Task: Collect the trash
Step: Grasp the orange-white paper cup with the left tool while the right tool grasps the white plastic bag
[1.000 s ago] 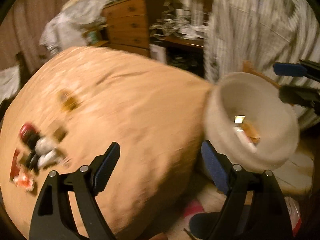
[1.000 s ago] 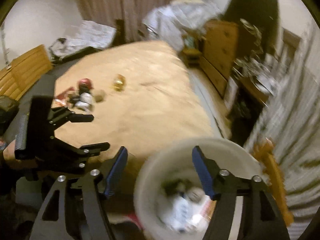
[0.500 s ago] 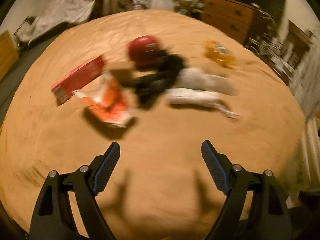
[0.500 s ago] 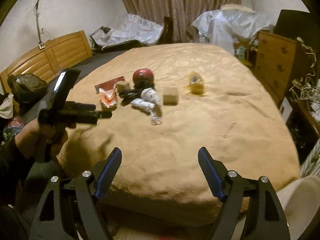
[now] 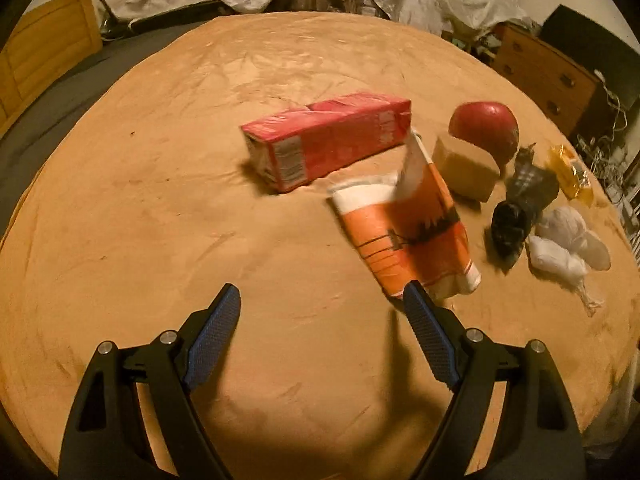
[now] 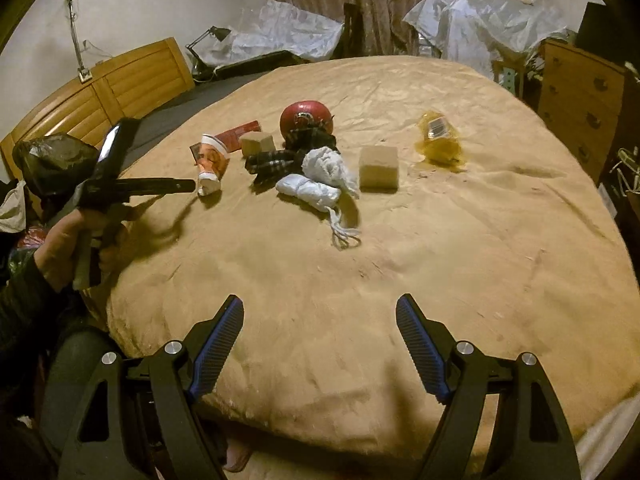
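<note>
Trash lies on the tan bedspread (image 5: 160, 200). In the left wrist view a red carton (image 5: 328, 140) lies on its side, with a crumpled orange and white cup (image 5: 408, 232) just to its right. My left gripper (image 5: 322, 294) hovers open and empty before them, its right fingertip (image 5: 414, 296) beside the cup's near end. Further right are a red round thing (image 5: 484, 124), a tan block (image 5: 466, 166), a dark plaid cloth (image 5: 520, 208), white cloth bundles (image 5: 568, 240) and a yellow wrapper (image 5: 570, 172). My right gripper (image 6: 320, 304) is open and empty over the bed's near edge, well short of the pile.
The right wrist view shows a hand (image 6: 76, 240) holding the left gripper (image 6: 192, 186) by the cup (image 6: 210, 164), and a second tan block (image 6: 379, 168). A wooden headboard (image 6: 100, 92) is at left, a dresser (image 6: 580, 100) at right. Plastic-covered piles (image 6: 288, 32) lie behind.
Both views swung away from the white bin onto the bed. My left gripper moved across and closer to the carton and cup. The right gripper's jaws spread a little wider.
</note>
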`<act>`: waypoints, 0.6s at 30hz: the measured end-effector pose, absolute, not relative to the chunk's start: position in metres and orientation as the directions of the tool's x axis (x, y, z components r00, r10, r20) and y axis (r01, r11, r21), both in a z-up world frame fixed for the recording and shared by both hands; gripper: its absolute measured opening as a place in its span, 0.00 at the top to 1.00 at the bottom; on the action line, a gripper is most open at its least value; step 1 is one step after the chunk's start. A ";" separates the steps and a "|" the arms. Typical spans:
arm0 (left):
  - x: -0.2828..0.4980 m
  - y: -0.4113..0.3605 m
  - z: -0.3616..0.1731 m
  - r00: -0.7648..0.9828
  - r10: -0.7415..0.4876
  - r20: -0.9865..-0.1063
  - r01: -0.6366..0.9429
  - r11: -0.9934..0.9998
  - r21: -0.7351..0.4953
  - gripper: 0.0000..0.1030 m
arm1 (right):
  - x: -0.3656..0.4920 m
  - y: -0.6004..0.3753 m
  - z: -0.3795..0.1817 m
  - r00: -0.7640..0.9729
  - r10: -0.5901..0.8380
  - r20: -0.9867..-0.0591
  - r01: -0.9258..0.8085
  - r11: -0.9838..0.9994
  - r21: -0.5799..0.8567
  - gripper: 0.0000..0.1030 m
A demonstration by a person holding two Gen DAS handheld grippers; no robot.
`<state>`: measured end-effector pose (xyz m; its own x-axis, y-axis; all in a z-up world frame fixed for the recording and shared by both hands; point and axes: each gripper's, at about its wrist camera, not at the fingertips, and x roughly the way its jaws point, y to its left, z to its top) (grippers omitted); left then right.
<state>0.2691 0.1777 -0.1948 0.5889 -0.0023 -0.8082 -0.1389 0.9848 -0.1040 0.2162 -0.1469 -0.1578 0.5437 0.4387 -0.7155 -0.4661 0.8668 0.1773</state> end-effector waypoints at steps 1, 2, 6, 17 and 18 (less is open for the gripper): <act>0.264 0.179 -0.193 0.595 -0.010 -0.804 -0.143 0.983 -0.118 0.22 | 0.221 -0.143 -0.161 0.538 0.447 -0.715 -0.470 0.863 0.185 0.23; 0.259 0.181 -0.192 0.601 -0.026 -0.799 -0.146 0.979 -0.142 0.22 | 0.225 -0.140 -0.162 0.534 0.453 -0.714 -0.474 0.860 0.191 0.23; 0.249 0.180 -0.196 0.606 -0.123 -0.786 -0.150 0.952 -0.265 0.22 | 0.238 -0.124 -0.171 0.510 0.483 -0.712 -0.500 0.840 0.211 0.23; 0.289 0.158 -0.197 0.637 -0.216 -0.740 -0.180 0.892 -0.415 0.17 | 0.249 -0.124 -0.185 0.484 0.509 -0.712 -0.499 0.829 0.253 0.23; 0.295 0.158 -0.199 0.632 -0.211 -0.746 -0.188 0.892 -0.411 0.17 | 0.250 -0.124 -0.186 0.482 0.509 -0.713 -0.496 0.829 0.257 0.23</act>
<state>0.2946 0.1583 -0.1985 0.6315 -0.2107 -0.7462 -0.1878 0.8922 -0.4109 0.2501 -0.1242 -0.1864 0.4817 0.5094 -0.7131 -0.4965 0.8292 0.2570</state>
